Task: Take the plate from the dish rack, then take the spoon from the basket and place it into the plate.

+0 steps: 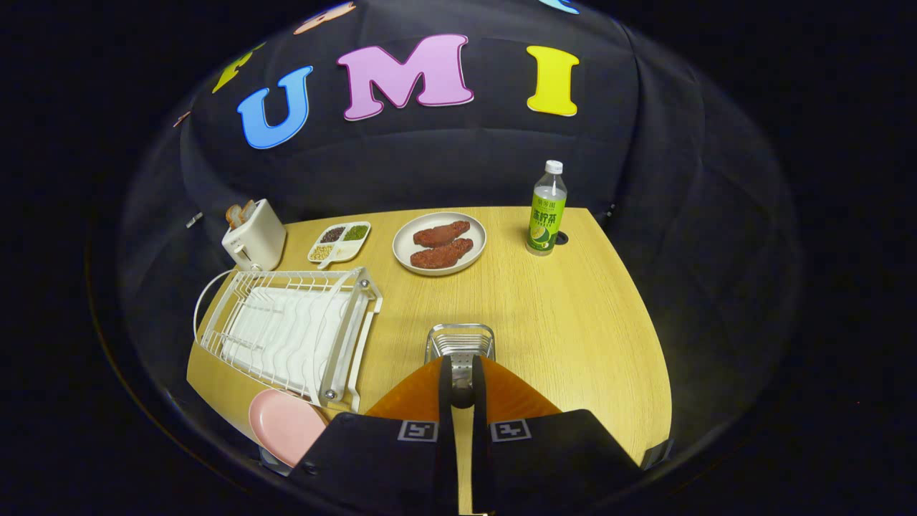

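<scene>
Fingers (pixel 462 373) nearly closed on the spoon (pixel 462 393) handle over the basket (pixel 461 342) (thin grip); could slip before reaching the pink plate (pixel 286 424).

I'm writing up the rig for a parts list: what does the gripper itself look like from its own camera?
The gripper has two orange fingers that taper toward the tips. Behind them sit black blocks, each bearing a square black-and-white marker. No cables are visible.

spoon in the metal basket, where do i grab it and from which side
Take the spoon by its handle end, the dark rounded tip standing up out of the metal basket; the rest is hidden inside. Come from above on the near side. The gripper sits there, jaws close around that tip; whether they press, I cannot tell.
</scene>
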Available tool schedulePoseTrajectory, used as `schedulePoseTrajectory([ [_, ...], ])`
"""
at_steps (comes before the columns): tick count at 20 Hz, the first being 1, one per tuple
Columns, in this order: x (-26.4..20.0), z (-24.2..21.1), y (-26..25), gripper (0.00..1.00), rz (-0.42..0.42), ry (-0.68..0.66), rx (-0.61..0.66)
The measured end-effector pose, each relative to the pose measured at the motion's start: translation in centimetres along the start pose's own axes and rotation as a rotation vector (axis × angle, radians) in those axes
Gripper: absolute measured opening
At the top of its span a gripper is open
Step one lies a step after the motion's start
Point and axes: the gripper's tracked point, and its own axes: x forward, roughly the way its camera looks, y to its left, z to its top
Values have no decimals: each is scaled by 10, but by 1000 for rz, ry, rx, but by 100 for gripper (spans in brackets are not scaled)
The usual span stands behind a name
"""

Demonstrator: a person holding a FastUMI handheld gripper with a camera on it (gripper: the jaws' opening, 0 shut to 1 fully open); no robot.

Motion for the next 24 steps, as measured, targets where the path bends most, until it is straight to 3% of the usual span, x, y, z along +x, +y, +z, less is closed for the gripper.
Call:
schedulePoseTrajectory([
  [7, -72, 44, 28, 12, 80, -76, -40],
  [14, -141, 22, 132, 12, 335, -42, -89],
  [17, -137, -11, 182, 12, 436, 6, -98],
  [24, -77, -83, 276, 12, 544, 21, -202],
])
